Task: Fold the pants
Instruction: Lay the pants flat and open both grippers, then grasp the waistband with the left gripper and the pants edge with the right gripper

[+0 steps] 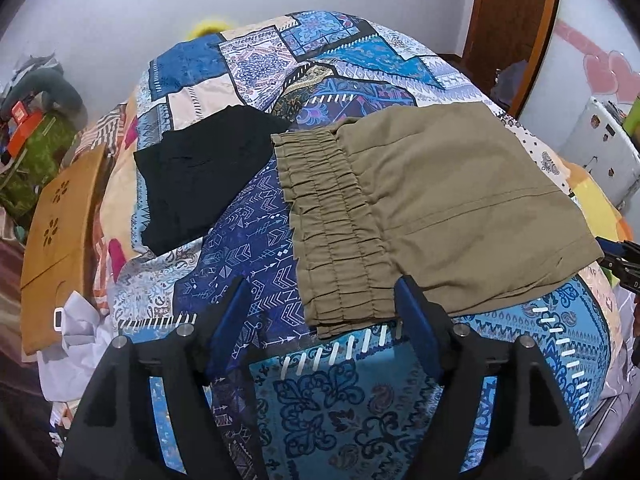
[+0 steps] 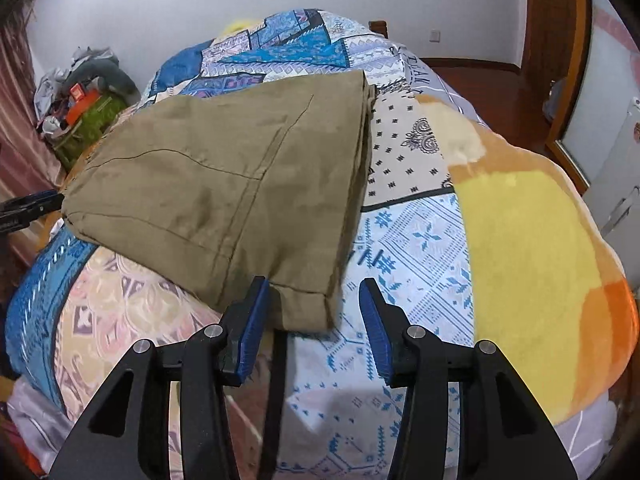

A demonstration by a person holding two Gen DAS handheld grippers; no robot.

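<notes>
Left claw (image 1: pixel 322 312): nearest the left wrist camera, spread wide and holding nothing; its right finger tip is at the near corner of the waistband (image 1: pixel 332 220).
Right claw (image 2: pixel 314 312): nearest the right wrist camera, likewise apart and empty, with the hem corner of the pants (image 2: pixel 224 184) lying between its tips, the left tip touching or just over the cloth.
Pants: olive, lying flat on the bed (image 1: pixel 340 408), already folded into a short stack; elastic waistband at the left end, hems and a stitched pocket line at the right end.
Place relative to claws: the near edge of the pants runs between the two claws, one at each end; each claw shows at the edge of the other's view.
Step in hand: judged as a late stage, either lining up for one more fold or having just let go.
Next move: if another fold is wanted, each claw should pinch every layer at its near corner, lift together, and carry the edge across evenly so the stack does not slip.
Farther: a black garment (image 1: pixel 200 176) lies left of the waistband, just apart from it.
Right side: a yellow blanket (image 2: pixel 532 240) lies beyond the hems.
</notes>
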